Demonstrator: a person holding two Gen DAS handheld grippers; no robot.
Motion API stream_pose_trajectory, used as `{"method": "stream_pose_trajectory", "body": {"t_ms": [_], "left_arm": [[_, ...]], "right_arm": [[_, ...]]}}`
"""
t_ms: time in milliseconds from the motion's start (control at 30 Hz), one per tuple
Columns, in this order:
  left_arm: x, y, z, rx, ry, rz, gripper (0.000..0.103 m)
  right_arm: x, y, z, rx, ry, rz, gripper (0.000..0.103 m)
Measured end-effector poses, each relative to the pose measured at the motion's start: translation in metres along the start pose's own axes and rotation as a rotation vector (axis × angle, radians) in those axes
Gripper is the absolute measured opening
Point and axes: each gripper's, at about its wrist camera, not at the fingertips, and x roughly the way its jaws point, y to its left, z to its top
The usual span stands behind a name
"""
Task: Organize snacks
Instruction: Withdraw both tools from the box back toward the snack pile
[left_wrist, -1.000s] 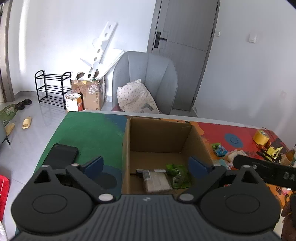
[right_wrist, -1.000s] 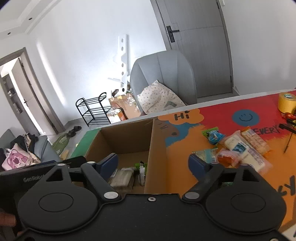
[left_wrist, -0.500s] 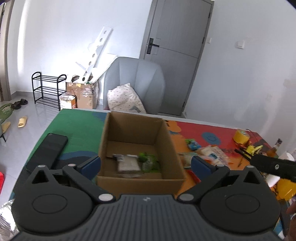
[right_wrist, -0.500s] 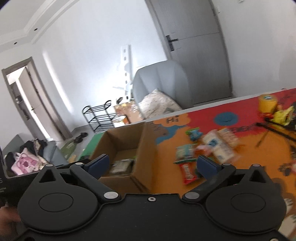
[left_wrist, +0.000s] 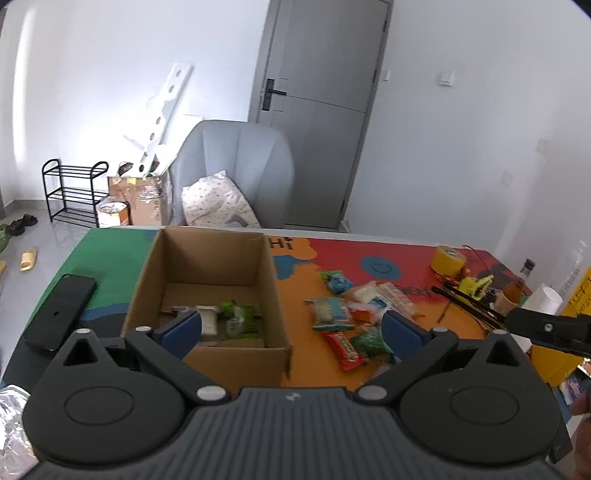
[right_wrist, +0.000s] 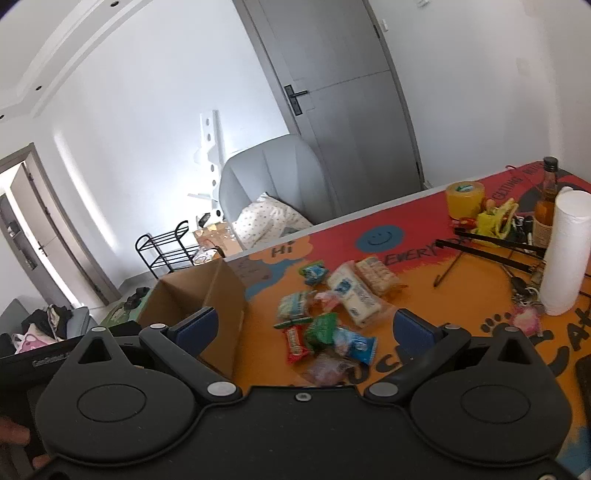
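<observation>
A black phone (left_wrist: 59, 312) lies far left on the desk (left_wrist: 110, 254). Right of it, the cardboard box (left_wrist: 207, 280) holds a few packets. The snack pile (right_wrist: 328, 314) lies right of the box. Both the left gripper (left_wrist: 291, 328) and right gripper (right_wrist: 306, 328) have fingers spread wide, holding nothing; the right's have just been opening.

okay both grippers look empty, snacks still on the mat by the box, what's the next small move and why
Probably lower the right gripper, jaws wide and empty, onto the red snack bar nearest it: the snack pile still lies loose beside the cardboard box.
</observation>
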Motion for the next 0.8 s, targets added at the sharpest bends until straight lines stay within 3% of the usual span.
{"method": "stream_pose_trajectory", "body": {"t_ms": [500, 800], "left_arm": [[0.027, -0.045, -0.026, 0.019, 0.049, -0.063, 0.103], [0.057, -0.063, -0.036, 0.005, 0.093, -0.104, 0.1]], "right_arm": [[0.011, -0.032, -0.01, -0.022, 0.033, -0.012, 0.102], [0.029, -0.051, -0.014, -0.006, 0.085, 0.013, 0.085]]}}
